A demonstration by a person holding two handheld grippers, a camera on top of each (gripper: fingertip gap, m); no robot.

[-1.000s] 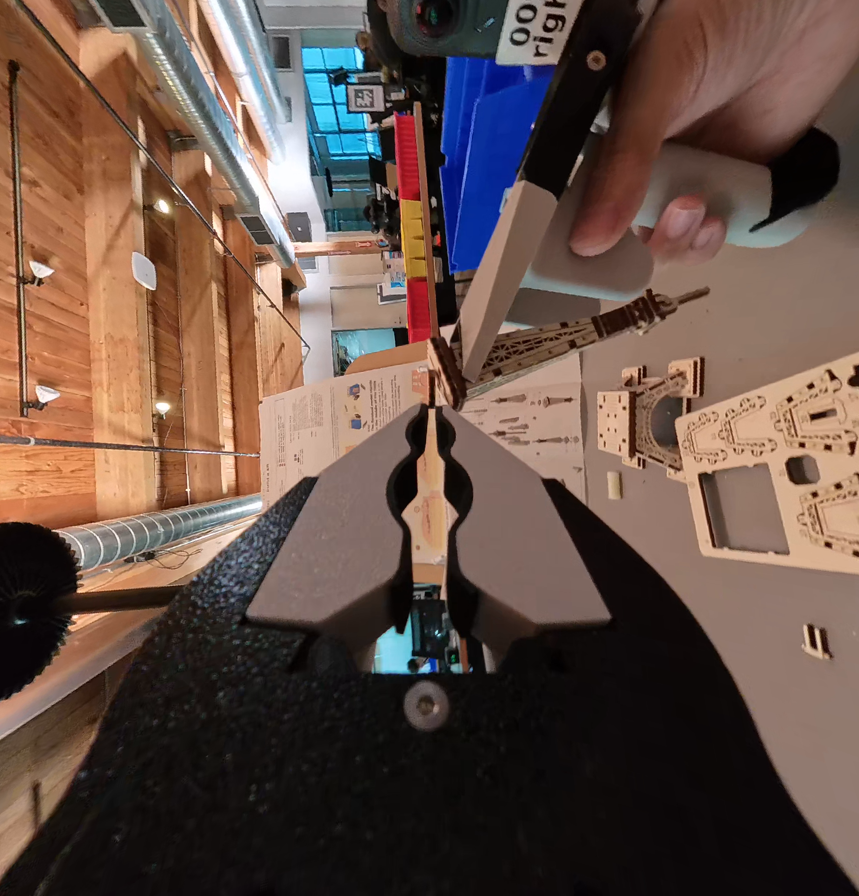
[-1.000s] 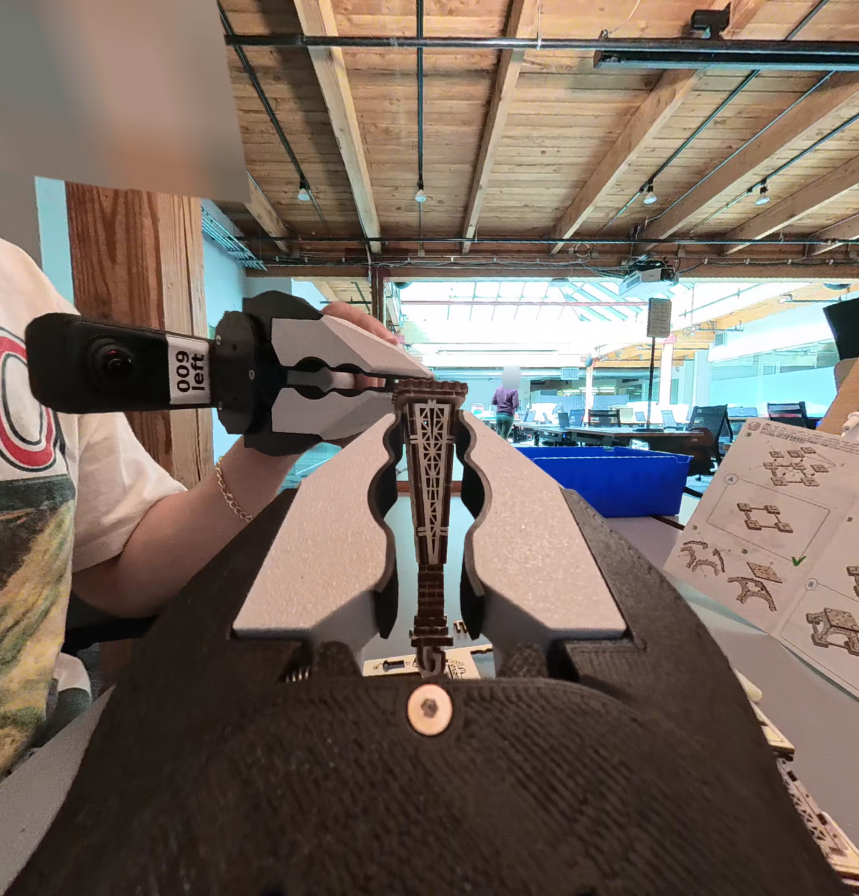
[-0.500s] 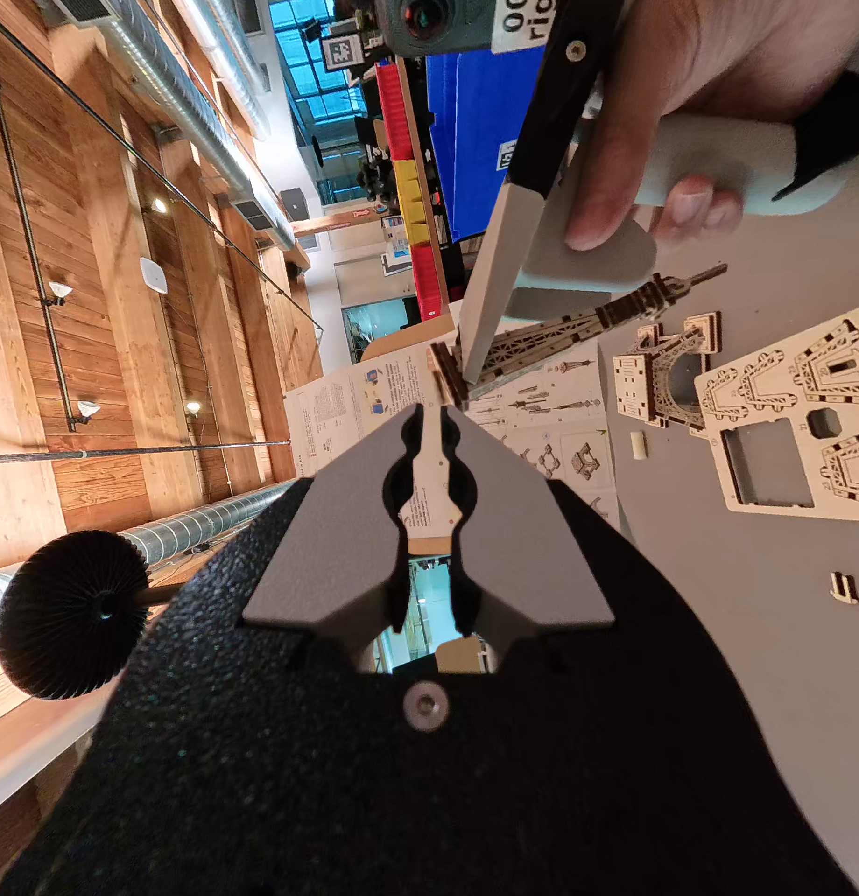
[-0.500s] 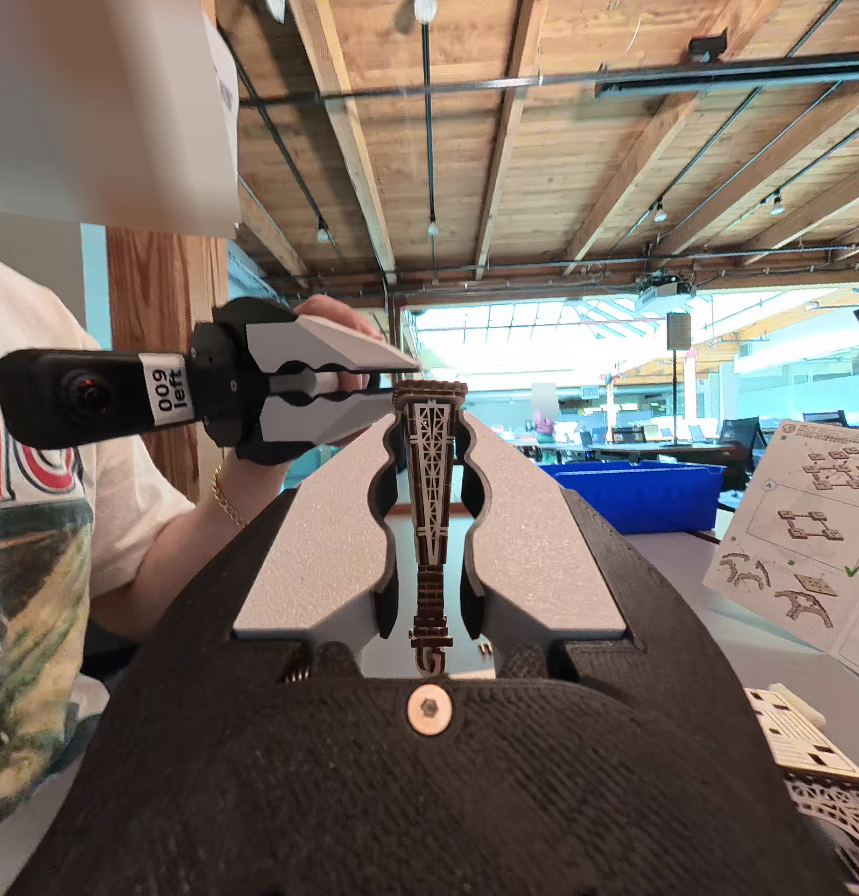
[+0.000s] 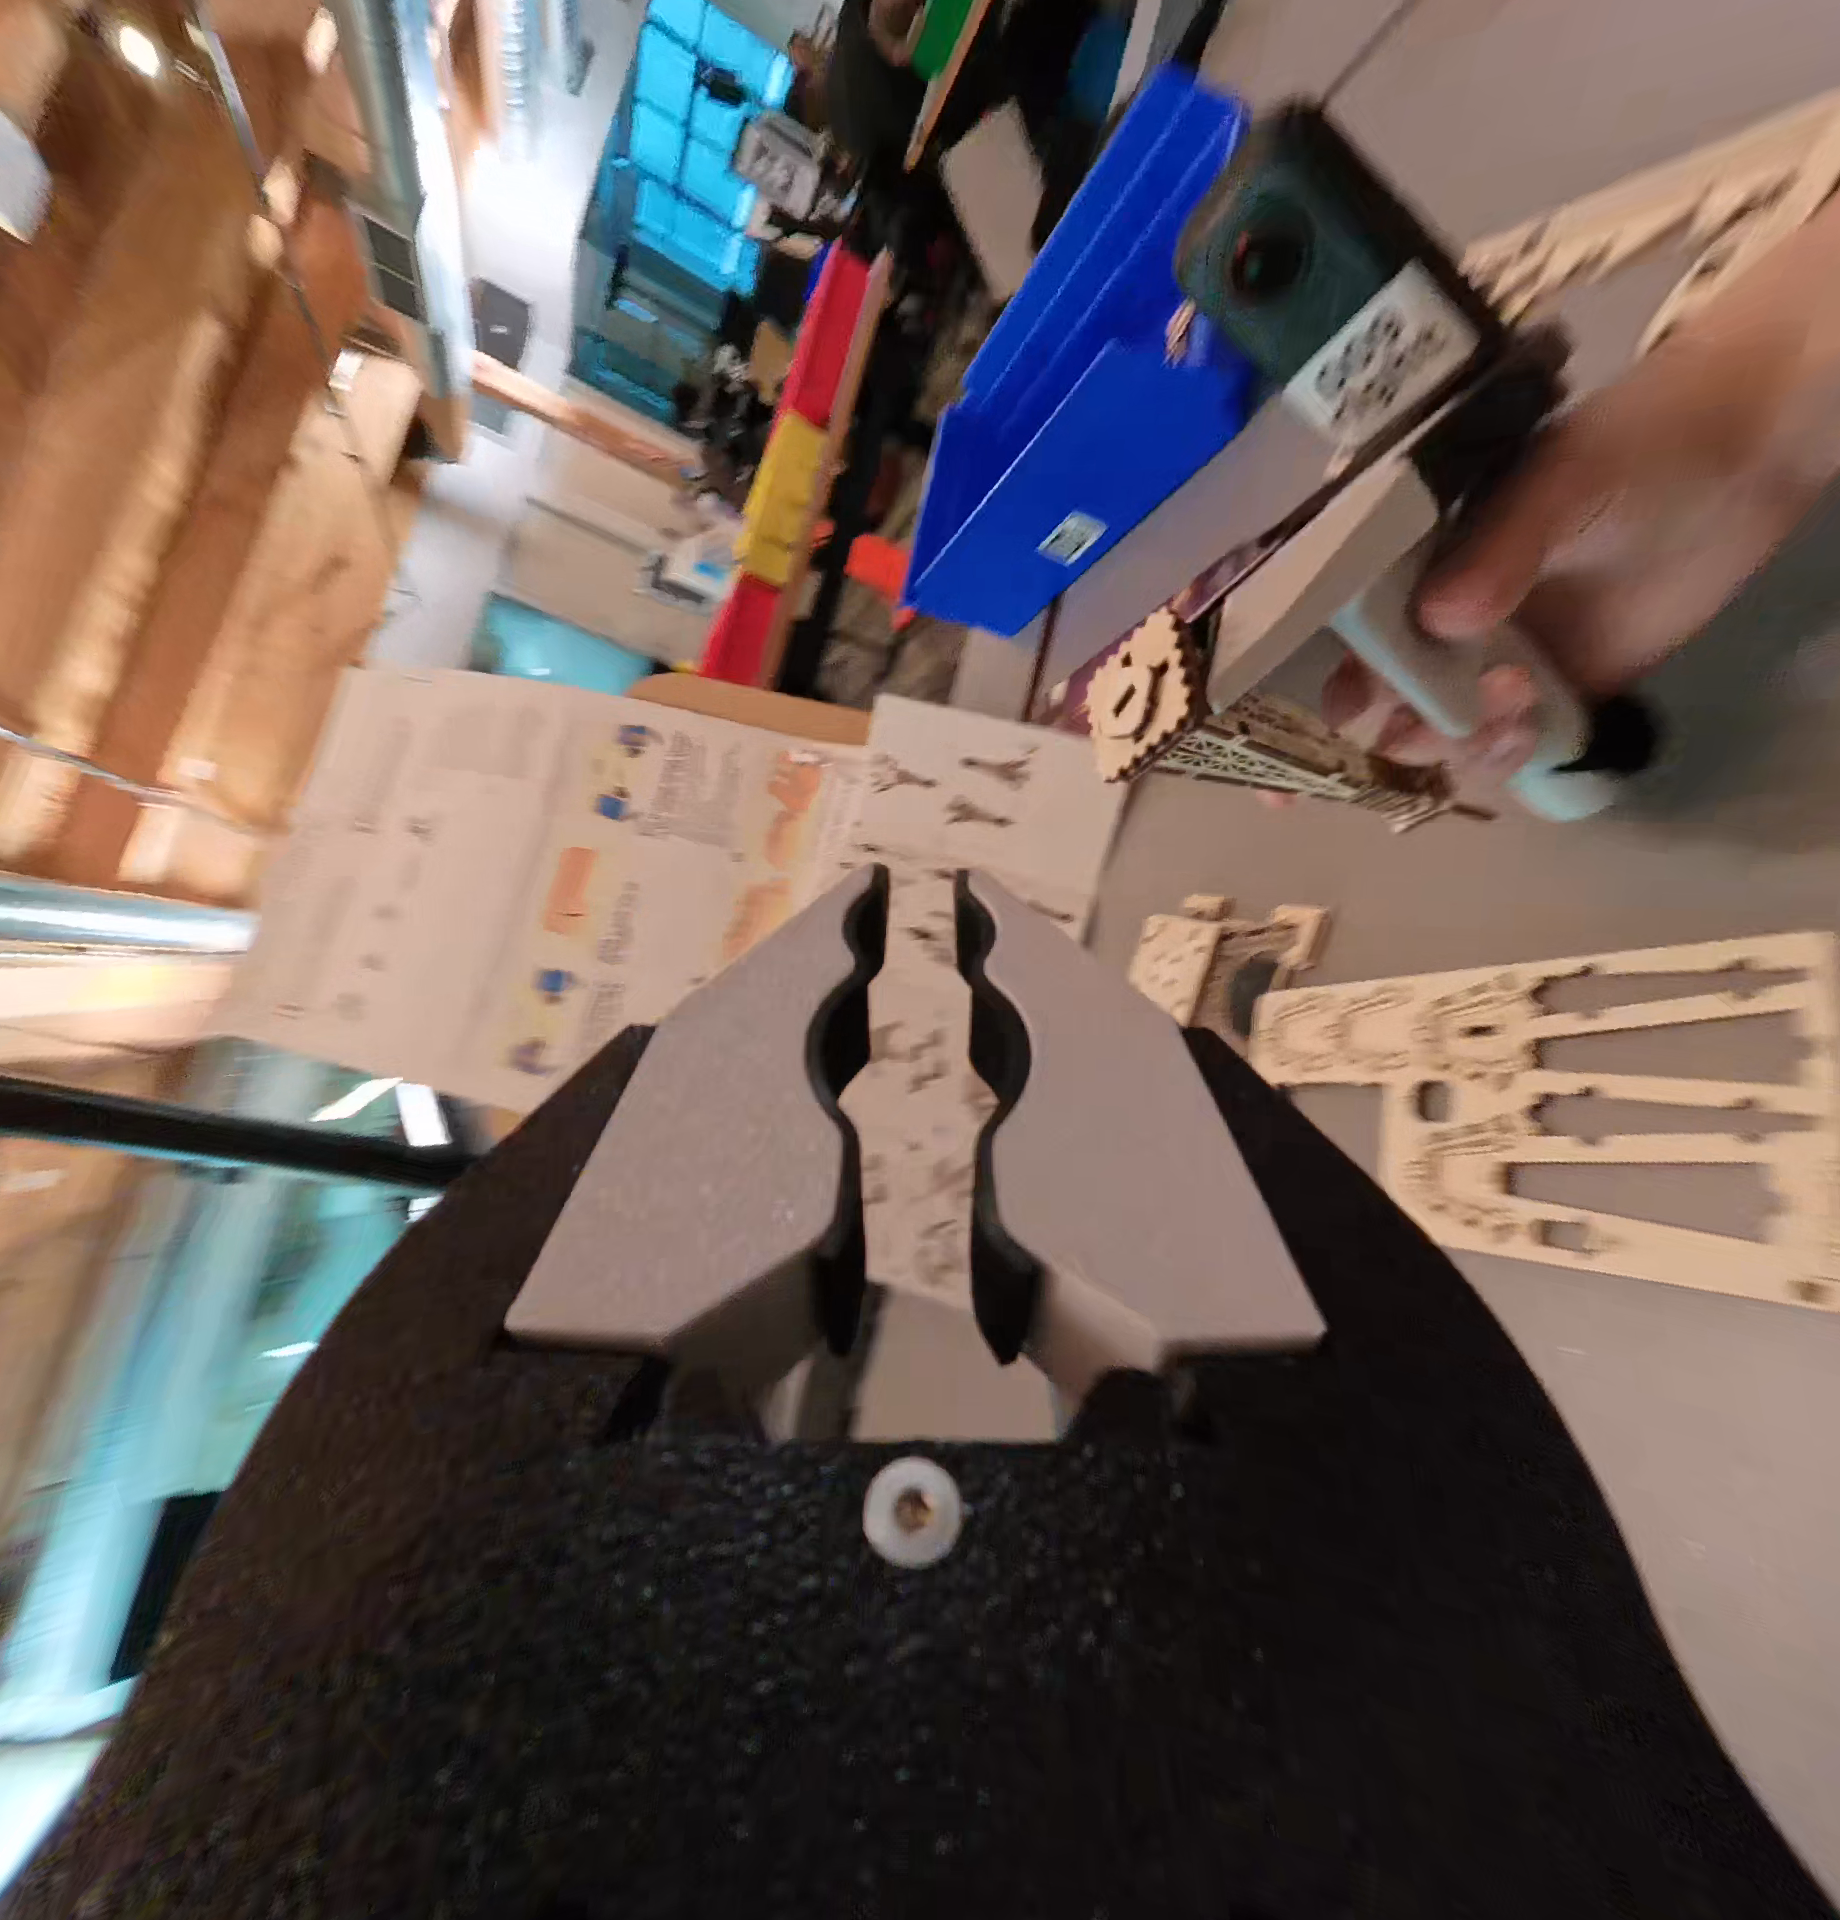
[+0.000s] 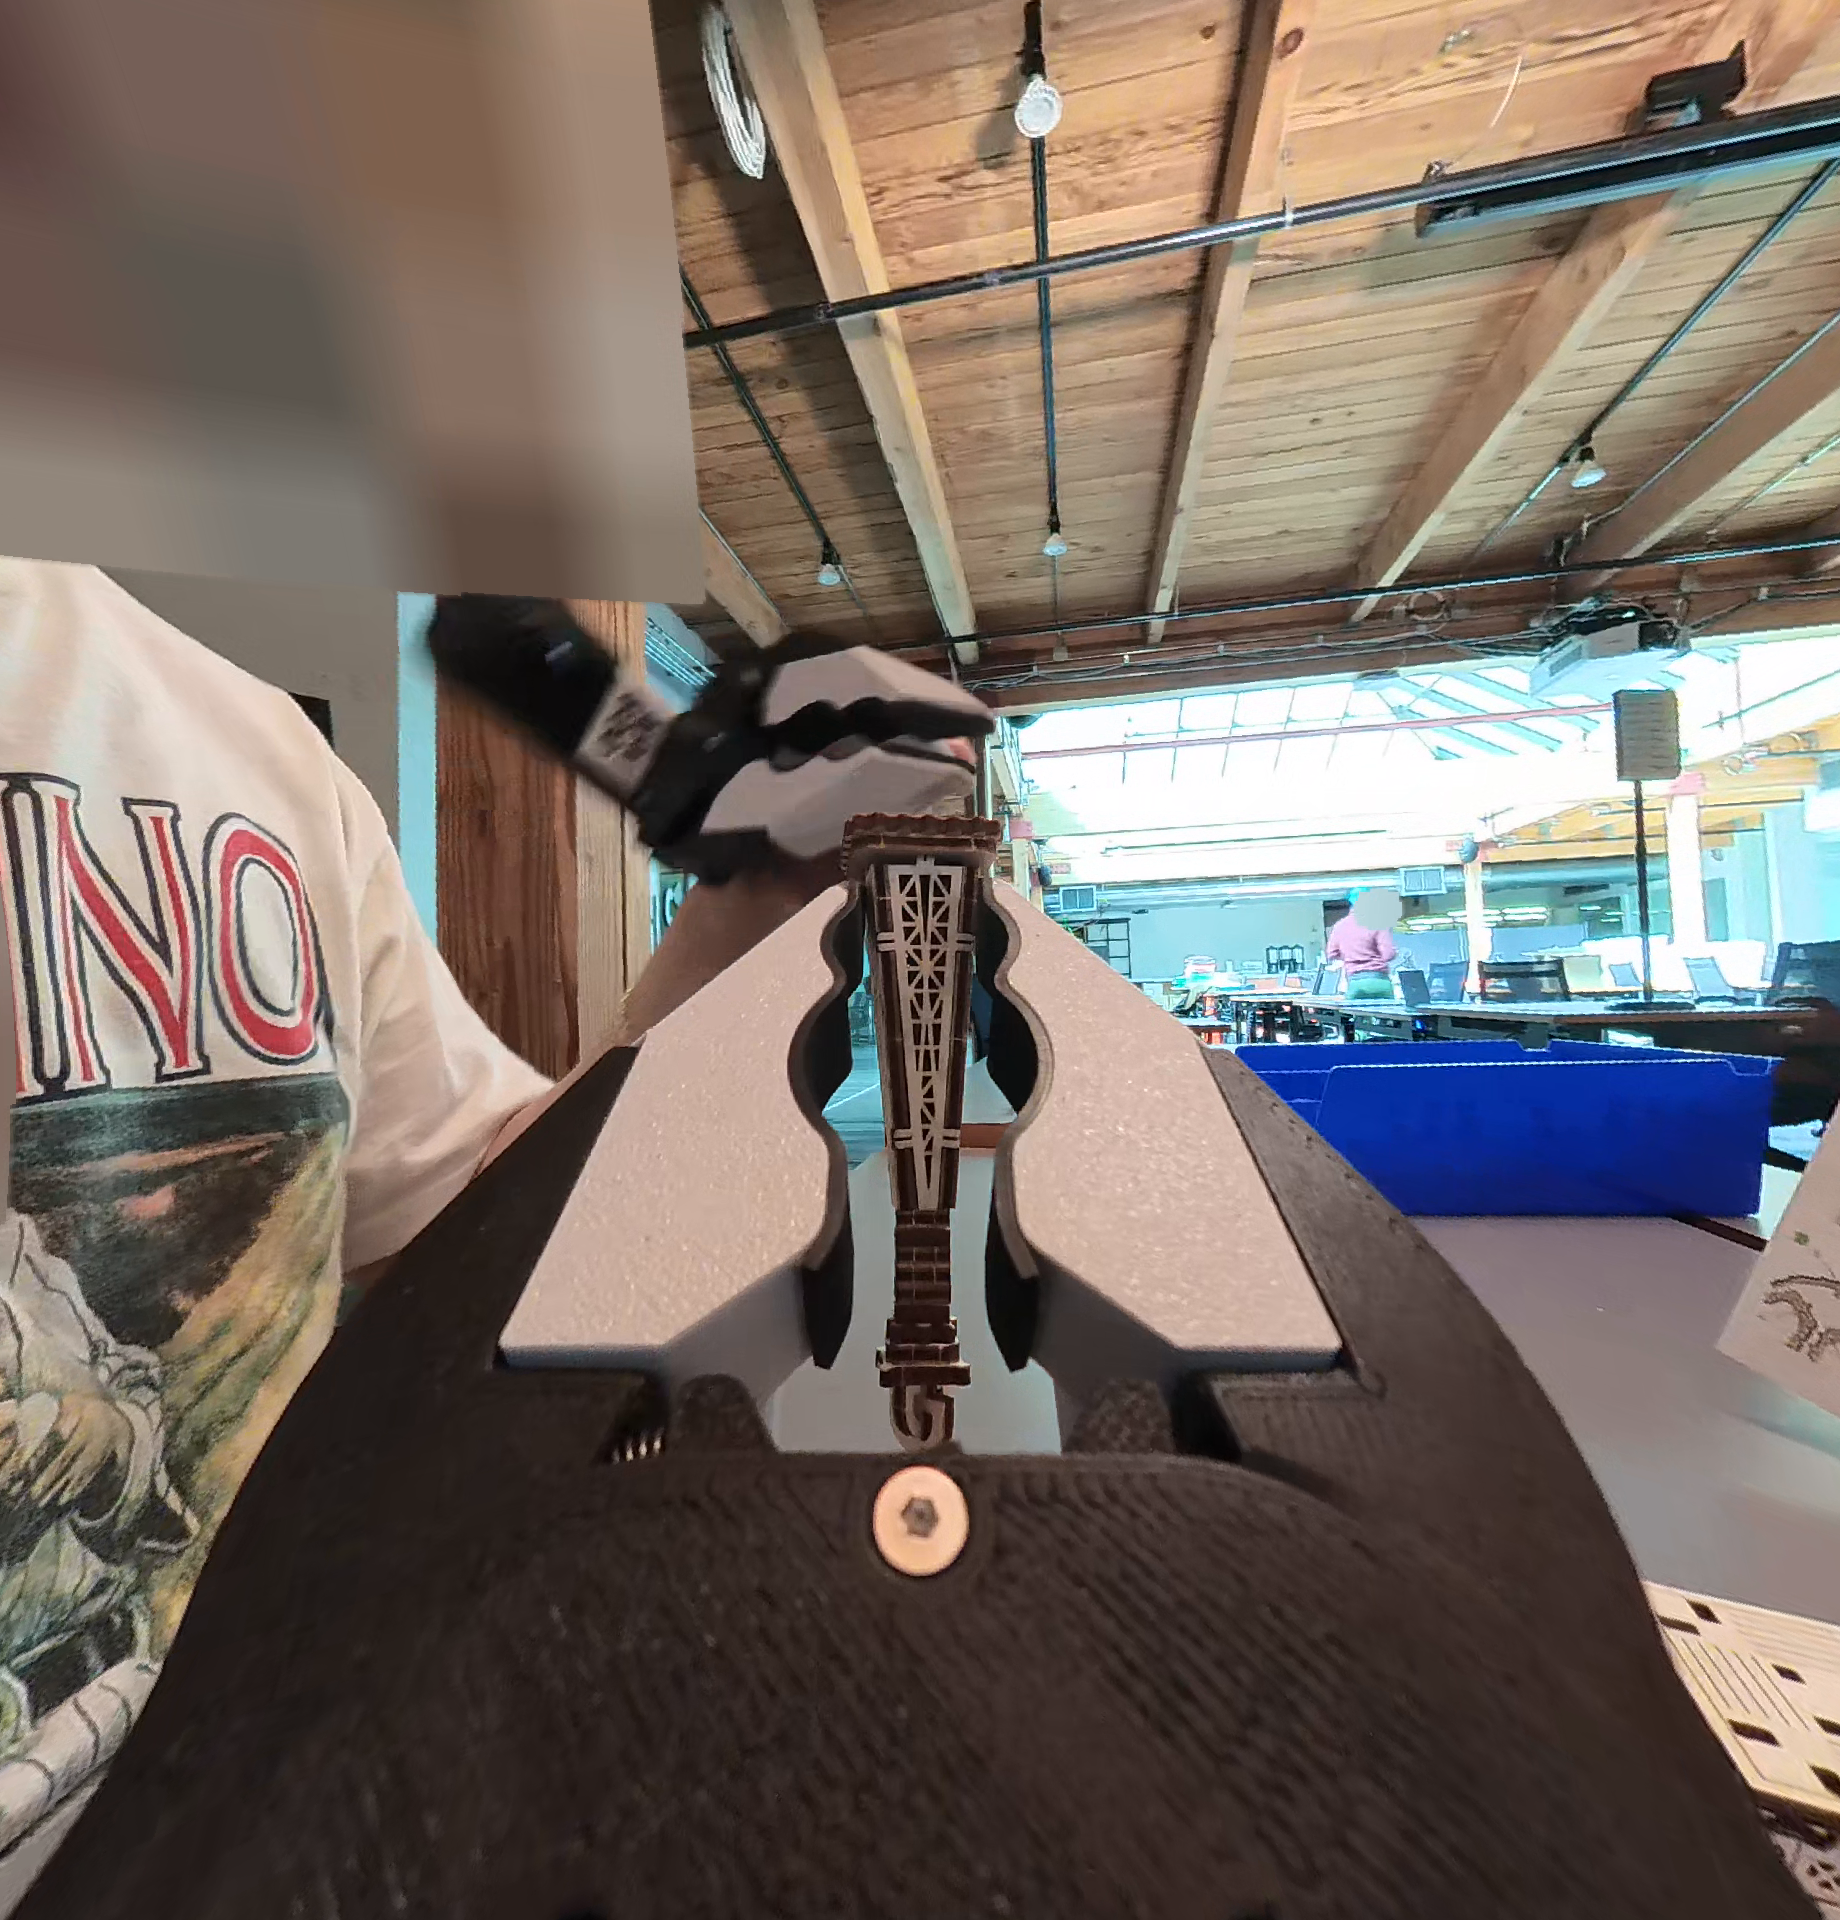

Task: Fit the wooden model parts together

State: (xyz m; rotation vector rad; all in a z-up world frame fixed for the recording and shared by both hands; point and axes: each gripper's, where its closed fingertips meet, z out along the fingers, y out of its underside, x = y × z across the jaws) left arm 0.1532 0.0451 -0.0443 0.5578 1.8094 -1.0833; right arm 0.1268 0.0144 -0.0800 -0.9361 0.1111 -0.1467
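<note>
My right gripper (image 6: 921, 868) is shut on the slim wooden lattice tower (image 6: 921, 1039), held lengthwise between its fingers with the wide end past the tips. In the left wrist view the right gripper (image 5: 1311, 582) shows at the upper right with the tower (image 5: 1300, 758). A toothed square wooden platform (image 5: 1144, 696) sits on the tower's wide end. My left gripper (image 5: 916, 883) has its jaws slightly apart with nothing between them. It shows blurred in the right wrist view (image 6: 874, 738), just above and behind the tower's wide end.
An instruction sheet (image 5: 583, 862) lies behind the left gripper on the grey table (image 5: 1518, 1558). A wooden arch base (image 5: 1228, 956) and a punched part sheet (image 5: 1570, 1122) lie to the right. A blue bin (image 5: 1082, 416) stands farther back. A person in a white T-shirt (image 6: 168, 935) is at the left. My right fingertips sit around 6 cm from my left ones. From either gripper's tips it is about 20 cm to the wooden arch base (image 5: 1228, 956).
My left gripper let go of the thin wooden piece and drew back from the tower, swinging its view. The platform now sits on the tower's wide end. The right gripper still holds the tower.
</note>
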